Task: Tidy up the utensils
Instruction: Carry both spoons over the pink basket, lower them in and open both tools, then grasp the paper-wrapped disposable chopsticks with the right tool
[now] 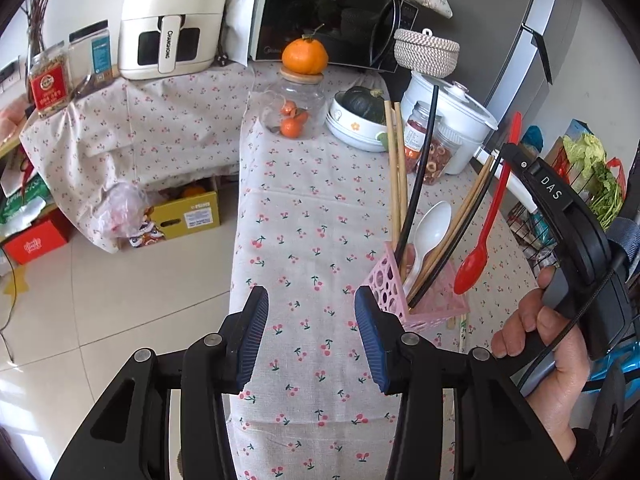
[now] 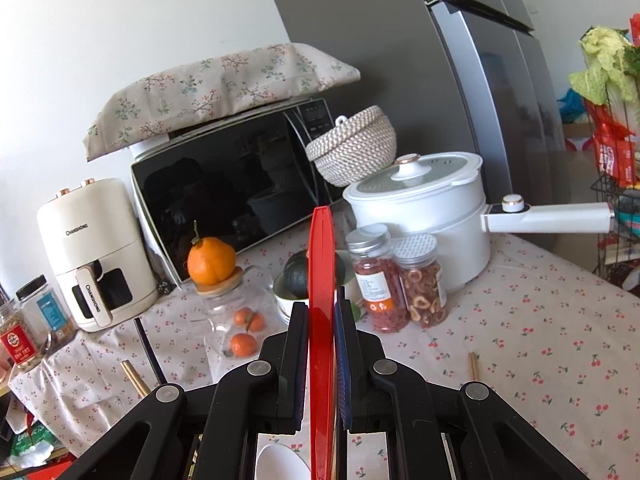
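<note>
A pink perforated utensil holder stands on the cherry-print tablecloth, holding wooden chopsticks, black chopsticks and a white spoon. My left gripper is open and empty, just left of the holder. My right gripper is shut on a red spoon by its handle; in the left wrist view the red spoon hangs bowl down, just right of the holder. The white spoon and chopstick tips show low in the right wrist view.
At the table's far end stand a glass jar with tangerines, a bowl with a squash, two snack jars, a white electric pot, a microwave and an air fryer. A loose chopstick lies on the cloth.
</note>
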Demonstrator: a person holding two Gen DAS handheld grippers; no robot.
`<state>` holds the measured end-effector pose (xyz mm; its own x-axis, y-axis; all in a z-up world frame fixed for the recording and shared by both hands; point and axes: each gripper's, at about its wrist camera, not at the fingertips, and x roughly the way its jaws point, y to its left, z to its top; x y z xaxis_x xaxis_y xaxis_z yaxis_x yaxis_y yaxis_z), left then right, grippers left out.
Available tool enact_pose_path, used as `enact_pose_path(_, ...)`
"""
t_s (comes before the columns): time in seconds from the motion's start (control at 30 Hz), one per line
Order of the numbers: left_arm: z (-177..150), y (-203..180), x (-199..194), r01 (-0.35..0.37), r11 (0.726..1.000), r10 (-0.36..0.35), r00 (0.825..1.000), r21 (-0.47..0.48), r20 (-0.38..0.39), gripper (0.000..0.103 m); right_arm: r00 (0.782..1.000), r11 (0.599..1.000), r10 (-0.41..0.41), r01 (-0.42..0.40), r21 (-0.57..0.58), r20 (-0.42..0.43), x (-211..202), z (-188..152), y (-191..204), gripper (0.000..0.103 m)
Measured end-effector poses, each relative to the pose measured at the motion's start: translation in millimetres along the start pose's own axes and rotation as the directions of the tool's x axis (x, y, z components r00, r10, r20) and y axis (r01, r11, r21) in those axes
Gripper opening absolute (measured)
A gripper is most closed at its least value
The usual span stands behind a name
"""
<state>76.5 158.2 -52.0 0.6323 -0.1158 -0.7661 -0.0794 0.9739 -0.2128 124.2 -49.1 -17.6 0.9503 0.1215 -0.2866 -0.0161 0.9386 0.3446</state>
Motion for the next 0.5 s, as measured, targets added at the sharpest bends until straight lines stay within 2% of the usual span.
enact_pose_path(0.2,0,6,4,-0.006,1.000,0.006,1.000,0.003,-0.016,0.048,0.999,0.999,0.043,-0.043,-0.020,-0.032,-6,-9,8,0.016)
enact_pose_path(0.27,-2,5,9,-0.007,1.000,0.007,0.999,0.004,-0.037,0.052,0.996,0.997,0.078,-0.079,-0.016,-0.051,-11,-4,5,0.030)
enact_pose_path(0.47,-5,-10,15,0.026,1.000,-0.026,0.997,0.008,-0.074,0.067,0.987,0.990,0.132,-0.135,-0.031,-0.094,-31,19,-18,0.058)
enact_pose_path(0.5,-6,-14,15,0.031,0.999,-0.030,0.997,0.011,-0.075,0.068,0.985,0.989,0.137,-0.141,-0.033,-0.107,-33,22,-23,0.065)
